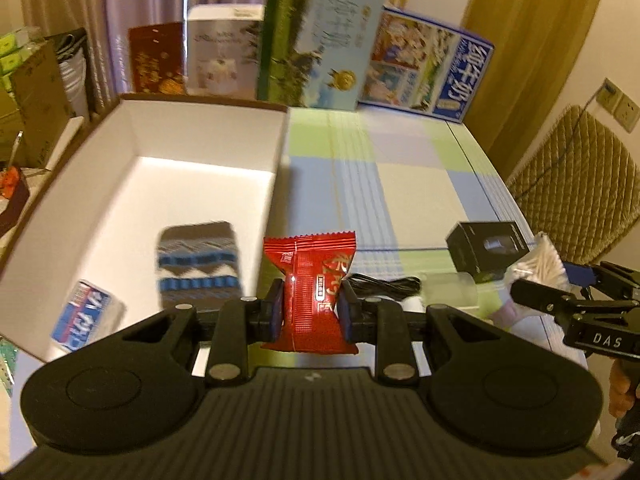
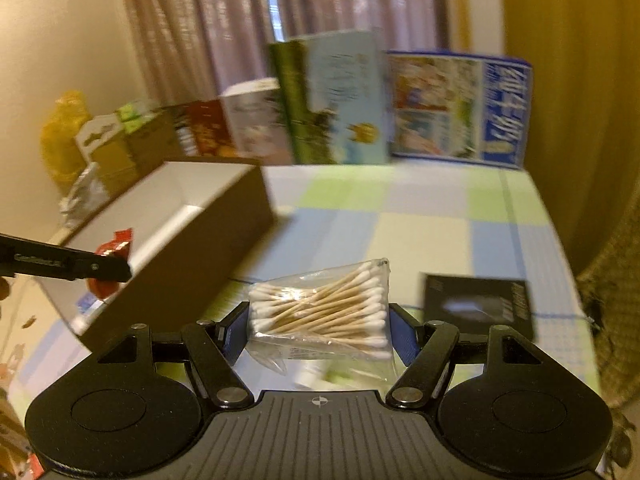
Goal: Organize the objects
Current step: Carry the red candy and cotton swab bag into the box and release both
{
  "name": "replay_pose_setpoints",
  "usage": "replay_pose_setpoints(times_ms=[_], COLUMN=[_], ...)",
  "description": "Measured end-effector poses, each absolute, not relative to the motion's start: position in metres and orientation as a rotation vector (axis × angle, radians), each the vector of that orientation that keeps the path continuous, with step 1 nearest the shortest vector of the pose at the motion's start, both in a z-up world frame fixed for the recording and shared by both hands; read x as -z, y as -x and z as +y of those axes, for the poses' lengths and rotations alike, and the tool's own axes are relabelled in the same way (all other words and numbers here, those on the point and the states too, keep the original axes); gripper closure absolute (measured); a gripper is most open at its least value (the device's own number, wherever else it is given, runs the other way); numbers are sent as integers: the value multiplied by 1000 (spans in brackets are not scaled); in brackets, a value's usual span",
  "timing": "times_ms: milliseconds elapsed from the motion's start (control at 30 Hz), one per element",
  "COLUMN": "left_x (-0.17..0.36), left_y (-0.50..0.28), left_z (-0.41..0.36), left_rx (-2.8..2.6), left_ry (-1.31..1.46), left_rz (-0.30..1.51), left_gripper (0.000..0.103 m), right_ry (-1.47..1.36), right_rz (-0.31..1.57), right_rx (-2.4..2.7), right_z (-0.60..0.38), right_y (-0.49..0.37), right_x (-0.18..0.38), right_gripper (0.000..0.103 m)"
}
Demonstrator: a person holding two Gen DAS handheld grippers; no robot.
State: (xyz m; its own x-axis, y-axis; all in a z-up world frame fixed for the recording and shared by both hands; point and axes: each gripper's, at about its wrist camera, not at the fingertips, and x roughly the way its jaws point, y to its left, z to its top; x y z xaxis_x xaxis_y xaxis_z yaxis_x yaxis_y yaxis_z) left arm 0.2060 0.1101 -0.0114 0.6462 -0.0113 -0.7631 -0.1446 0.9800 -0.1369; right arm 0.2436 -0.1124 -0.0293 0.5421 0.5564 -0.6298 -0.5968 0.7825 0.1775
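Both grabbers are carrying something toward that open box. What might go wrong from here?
The left hand-held gripper pinches the red snack packet only across its middle, so the slick wrapper may slip. The right hand-held gripper holds a floppy bag of cotton swabs that may sag out. Both near the box together and might collide.

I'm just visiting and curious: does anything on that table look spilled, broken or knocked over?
Nothing looks spilled or damaged. The left gripper squeezes a red snack packet, pinching its middle. The right gripper holds a bag of cotton swabs. A tangled black cable lies loose on the tablecloth.
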Motion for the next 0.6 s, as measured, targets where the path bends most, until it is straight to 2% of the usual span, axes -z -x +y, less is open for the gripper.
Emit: replay_pose_setpoints(times_ms=[333, 600], left_x=[-2, 7], left_y=[-188, -194], left_z=[187, 243], left_rx=[-164, -207], left_ry=[193, 185], left_rz=[843, 869], left_gripper=[80, 80], right_ry=[85, 132], right_rz=[682, 706], right_rx=[-883, -947], right_z=[-2, 72], right_y=[-233, -244], right_x=[18, 32], right_gripper=[35, 35])
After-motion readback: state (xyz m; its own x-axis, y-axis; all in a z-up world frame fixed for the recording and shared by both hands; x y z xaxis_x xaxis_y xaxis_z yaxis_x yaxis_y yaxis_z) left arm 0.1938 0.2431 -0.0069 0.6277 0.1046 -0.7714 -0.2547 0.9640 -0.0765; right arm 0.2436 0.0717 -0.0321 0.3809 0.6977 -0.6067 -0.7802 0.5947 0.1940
